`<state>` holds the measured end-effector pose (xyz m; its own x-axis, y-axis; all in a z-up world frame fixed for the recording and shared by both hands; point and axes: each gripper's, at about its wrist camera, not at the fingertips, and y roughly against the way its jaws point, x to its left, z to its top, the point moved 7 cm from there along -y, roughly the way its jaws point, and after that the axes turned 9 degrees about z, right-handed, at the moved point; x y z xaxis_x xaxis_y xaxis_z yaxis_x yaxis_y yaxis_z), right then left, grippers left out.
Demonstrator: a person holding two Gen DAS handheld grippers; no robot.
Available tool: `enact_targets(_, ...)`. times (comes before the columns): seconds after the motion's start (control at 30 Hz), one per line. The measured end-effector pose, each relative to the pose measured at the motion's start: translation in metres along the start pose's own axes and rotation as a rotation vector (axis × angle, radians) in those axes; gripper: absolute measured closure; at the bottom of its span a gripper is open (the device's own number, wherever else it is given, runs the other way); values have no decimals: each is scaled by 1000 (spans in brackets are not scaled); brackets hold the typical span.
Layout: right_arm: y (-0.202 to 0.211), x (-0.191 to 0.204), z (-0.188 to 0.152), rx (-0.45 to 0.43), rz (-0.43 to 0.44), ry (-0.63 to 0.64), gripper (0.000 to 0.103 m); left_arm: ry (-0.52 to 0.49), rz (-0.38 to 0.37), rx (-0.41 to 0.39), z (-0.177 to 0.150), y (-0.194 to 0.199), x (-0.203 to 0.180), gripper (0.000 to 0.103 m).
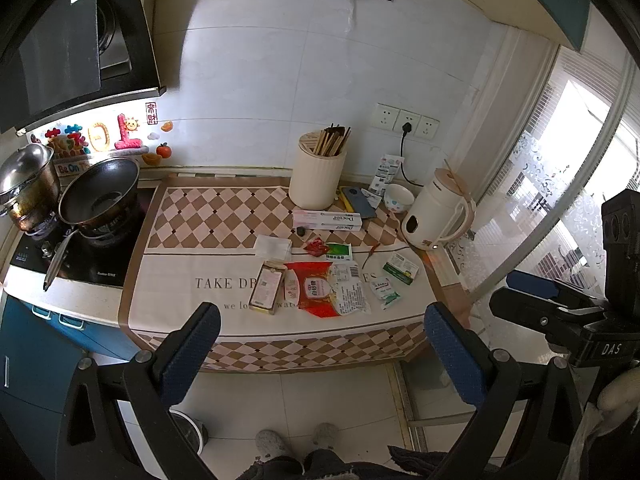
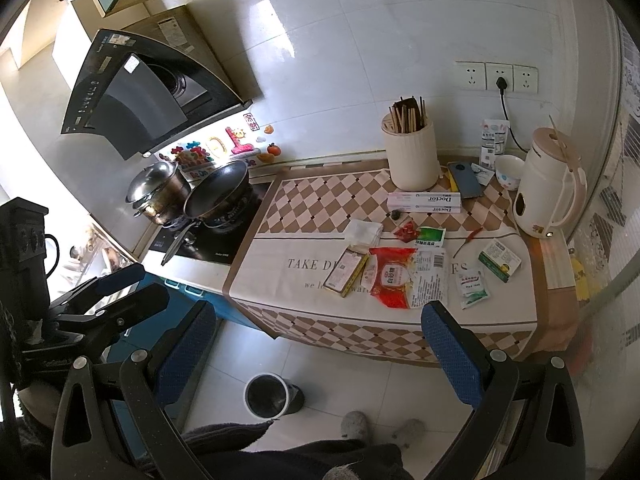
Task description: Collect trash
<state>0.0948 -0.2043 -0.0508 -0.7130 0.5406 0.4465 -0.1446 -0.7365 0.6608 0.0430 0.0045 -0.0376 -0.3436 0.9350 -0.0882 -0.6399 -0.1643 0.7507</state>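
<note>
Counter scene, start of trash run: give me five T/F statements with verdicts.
1. The left tool is open and empty. True.
2. The red wrapper lies on the floor. False: it lies on the cloth covering the counter.
3. A bin stands on the floor below the counter edge. True.
4. The kettle stands next to the wok. False: the kettle is at the window end, the wok on the stove at the other end.
5. The right tool grips a green sachet. False: it is open and empty, and the sachet lies on the cloth.
</note>
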Motion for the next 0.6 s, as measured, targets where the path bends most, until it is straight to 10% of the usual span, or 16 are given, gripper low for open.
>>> enact_targets(0.6,0,1,-1,0,1,2,0,2,-4,2,-2,1,-6,0)
